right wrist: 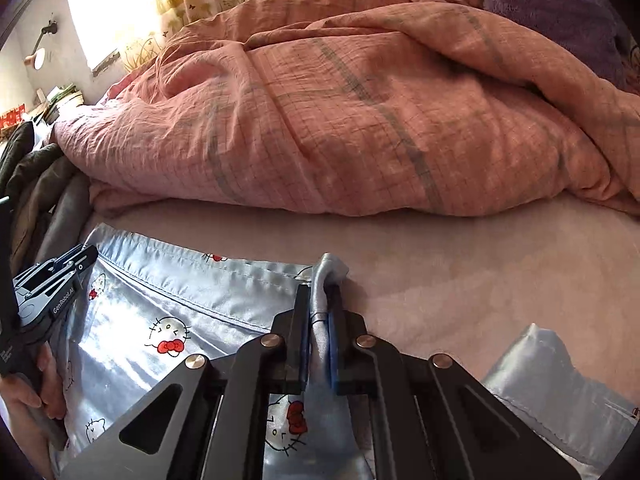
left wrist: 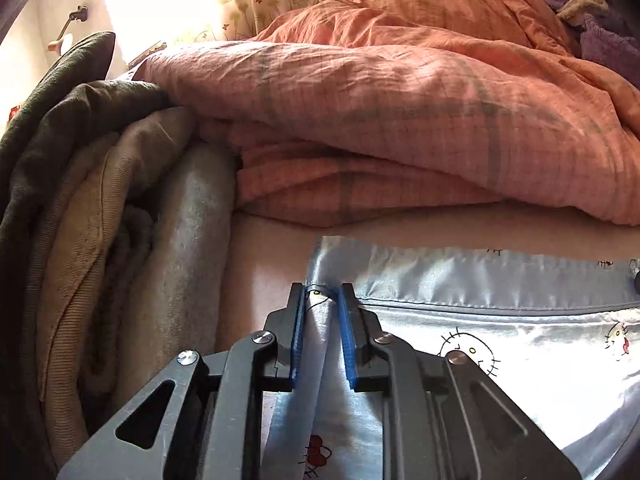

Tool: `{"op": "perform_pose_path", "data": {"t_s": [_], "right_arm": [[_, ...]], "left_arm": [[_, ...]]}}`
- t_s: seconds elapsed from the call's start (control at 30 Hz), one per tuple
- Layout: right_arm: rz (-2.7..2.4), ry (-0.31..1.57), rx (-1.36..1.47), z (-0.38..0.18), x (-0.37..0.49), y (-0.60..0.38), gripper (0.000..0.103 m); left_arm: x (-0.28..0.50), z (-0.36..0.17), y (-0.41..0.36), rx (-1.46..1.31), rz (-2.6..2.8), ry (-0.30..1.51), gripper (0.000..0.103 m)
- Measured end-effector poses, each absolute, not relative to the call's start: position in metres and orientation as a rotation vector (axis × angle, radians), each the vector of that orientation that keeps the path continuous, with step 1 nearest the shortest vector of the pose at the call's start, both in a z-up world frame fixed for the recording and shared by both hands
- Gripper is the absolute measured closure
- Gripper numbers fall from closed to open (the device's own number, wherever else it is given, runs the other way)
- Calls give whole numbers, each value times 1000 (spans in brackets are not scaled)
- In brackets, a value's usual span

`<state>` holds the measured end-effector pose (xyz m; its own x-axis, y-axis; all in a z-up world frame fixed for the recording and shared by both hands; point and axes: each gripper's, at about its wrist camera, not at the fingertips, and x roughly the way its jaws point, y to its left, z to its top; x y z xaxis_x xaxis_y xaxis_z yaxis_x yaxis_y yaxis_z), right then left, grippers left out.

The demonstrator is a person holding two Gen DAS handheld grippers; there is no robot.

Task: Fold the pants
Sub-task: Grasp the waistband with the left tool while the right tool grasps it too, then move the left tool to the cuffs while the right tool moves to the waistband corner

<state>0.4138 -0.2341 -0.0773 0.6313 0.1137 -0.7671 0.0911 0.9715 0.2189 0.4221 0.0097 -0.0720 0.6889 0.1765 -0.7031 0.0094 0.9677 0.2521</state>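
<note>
The pants (left wrist: 500, 344) are shiny light-blue satin with cartoon cat prints, and lie on a pale pink bed sheet (left wrist: 264, 264). My left gripper (left wrist: 323, 294) is shut on a pinched fold at their left edge. In the right wrist view the pants (right wrist: 168, 304) spread to the left, with another part (right wrist: 552, 376) at lower right. My right gripper (right wrist: 320, 300) is shut on a bunched fold at their right end. The left gripper also shows in the right wrist view (right wrist: 86, 254), held by a hand (right wrist: 44, 384).
A crumpled pink checked duvet (left wrist: 392, 112) lies across the bed behind the pants, also in the right wrist view (right wrist: 352, 120). A pile of grey, beige and dark clothes (left wrist: 120, 240) sits at the left. Purple towels (right wrist: 560, 12) lie at the back right.
</note>
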Motion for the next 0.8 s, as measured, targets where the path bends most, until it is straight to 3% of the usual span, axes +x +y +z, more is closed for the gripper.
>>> {"op": "perform_pose_path", "data": {"t_s": [0.2, 0.23, 0.27, 0.3, 0.33, 0.37, 0.43, 0.57, 0.63, 0.8], "right_arm": [[22, 892, 263, -78, 410, -235, 95], [24, 890, 259, -77, 408, -235, 92], [20, 888, 253, -75, 405, -236, 85], [14, 886, 245, -71, 402, -236, 79], [10, 881, 241, -69, 401, -236, 67], [2, 863, 241, -64, 397, -236, 54], [-13, 827, 238, -56, 387, -238, 45], [2, 770, 259, -35, 363, -244, 43], [8, 734, 274, -22, 348, -246, 42], [-5, 592, 232, 8, 301, -243, 30]], "left_arm": [[419, -72, 11, 245, 102, 777, 75], [413, -67, 10, 244, 94, 741, 70], [405, -60, 9, 244, 91, 696, 55], [397, -53, 9, 242, 89, 645, 48], [388, -45, 9, 239, 91, 596, 38], [383, -39, 9, 236, 95, 562, 38], [374, -26, 11, 205, 95, 525, 38], [351, 1, 18, 149, 60, 480, 37], [340, 17, 19, 142, 47, 442, 30], [293, 35, 22, 90, 7, 399, 26]]}}
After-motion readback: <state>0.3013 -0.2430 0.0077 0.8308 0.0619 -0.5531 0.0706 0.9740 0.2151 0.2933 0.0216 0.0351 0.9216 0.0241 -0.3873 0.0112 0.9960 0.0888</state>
